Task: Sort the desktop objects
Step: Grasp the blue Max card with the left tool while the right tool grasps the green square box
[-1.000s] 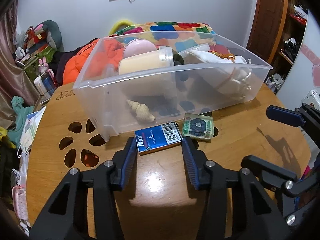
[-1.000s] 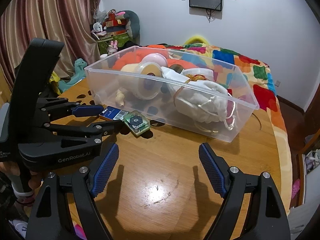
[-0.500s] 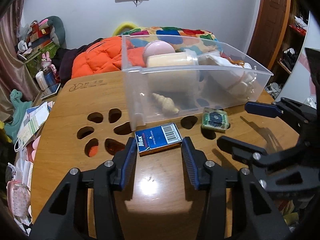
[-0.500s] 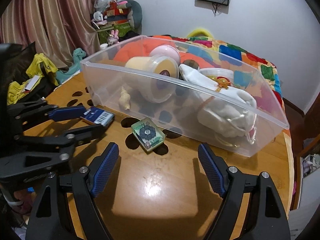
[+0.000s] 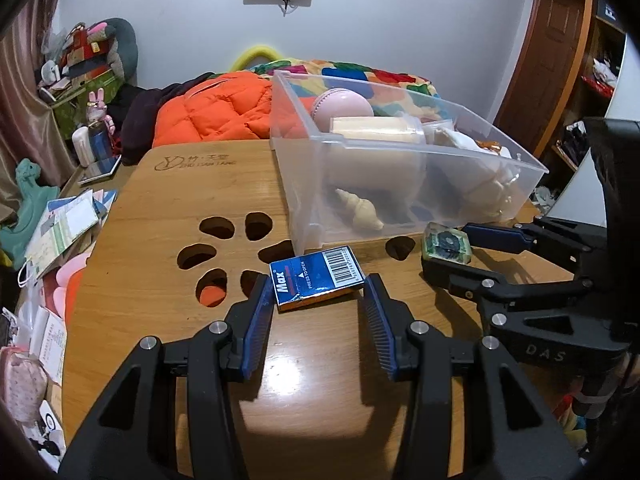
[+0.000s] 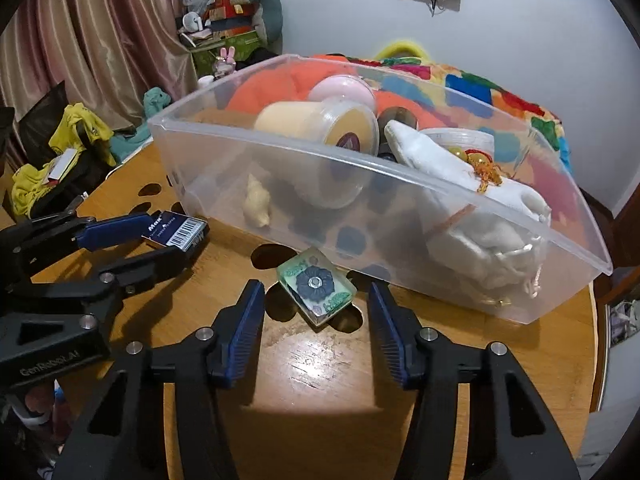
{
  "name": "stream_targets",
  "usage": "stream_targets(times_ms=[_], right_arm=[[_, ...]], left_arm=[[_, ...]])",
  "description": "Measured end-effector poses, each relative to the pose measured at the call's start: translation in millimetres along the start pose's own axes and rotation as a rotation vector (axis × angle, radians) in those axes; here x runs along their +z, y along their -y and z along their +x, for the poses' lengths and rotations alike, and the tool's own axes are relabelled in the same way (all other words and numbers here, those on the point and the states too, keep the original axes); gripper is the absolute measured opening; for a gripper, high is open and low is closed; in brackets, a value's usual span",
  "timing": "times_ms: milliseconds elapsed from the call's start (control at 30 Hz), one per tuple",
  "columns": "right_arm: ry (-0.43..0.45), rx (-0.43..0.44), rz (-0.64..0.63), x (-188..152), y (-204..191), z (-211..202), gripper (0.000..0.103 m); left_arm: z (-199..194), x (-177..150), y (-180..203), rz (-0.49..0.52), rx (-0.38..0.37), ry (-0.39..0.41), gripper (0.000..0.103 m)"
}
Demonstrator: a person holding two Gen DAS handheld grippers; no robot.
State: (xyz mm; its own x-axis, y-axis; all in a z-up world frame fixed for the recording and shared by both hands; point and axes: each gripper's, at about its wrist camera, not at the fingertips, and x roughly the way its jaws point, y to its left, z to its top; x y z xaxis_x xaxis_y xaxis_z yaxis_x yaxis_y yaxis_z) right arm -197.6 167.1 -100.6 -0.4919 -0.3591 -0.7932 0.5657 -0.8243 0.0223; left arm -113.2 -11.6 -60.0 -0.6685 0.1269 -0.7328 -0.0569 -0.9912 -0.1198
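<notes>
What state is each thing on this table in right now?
Left gripper: shut on the blue box.
Blue box: flat on the table, gripped at both sides.
Right gripper: jaws just closing, pads not yet touching the green block.
Green block: lying flat between the jaws, over a cutout.
Clear bin: open-topped, upright, partly filled.
Yellow tub: on its side inside the bin.
Seashell: lying inside the bin.

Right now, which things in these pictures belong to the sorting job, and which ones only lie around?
Belong to the job:
- blue Max box, between the left gripper fingers
- green flower tile, in front of the right gripper
- clear plastic bin holding a seashell

Just lying about:
- orange quilted jacket
- papers beside the table
</notes>
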Motion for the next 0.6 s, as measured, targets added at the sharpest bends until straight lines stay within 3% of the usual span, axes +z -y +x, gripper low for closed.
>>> stream_targets(times_ms=[133, 600], right_arm=[[0.01, -0.003, -0.019, -0.4, -4.8, 1.0, 0.032], [0.067, 0.039, 0.012, -12.1, -1.5, -19.6, 0.022]], left_arm=[[-1.3, -0.2, -0.4, -0.007, 0.004, 0.003, 0.046], [-17.3, 2.2, 13.7, 0.025, 0.015, 0.035, 0.046]])
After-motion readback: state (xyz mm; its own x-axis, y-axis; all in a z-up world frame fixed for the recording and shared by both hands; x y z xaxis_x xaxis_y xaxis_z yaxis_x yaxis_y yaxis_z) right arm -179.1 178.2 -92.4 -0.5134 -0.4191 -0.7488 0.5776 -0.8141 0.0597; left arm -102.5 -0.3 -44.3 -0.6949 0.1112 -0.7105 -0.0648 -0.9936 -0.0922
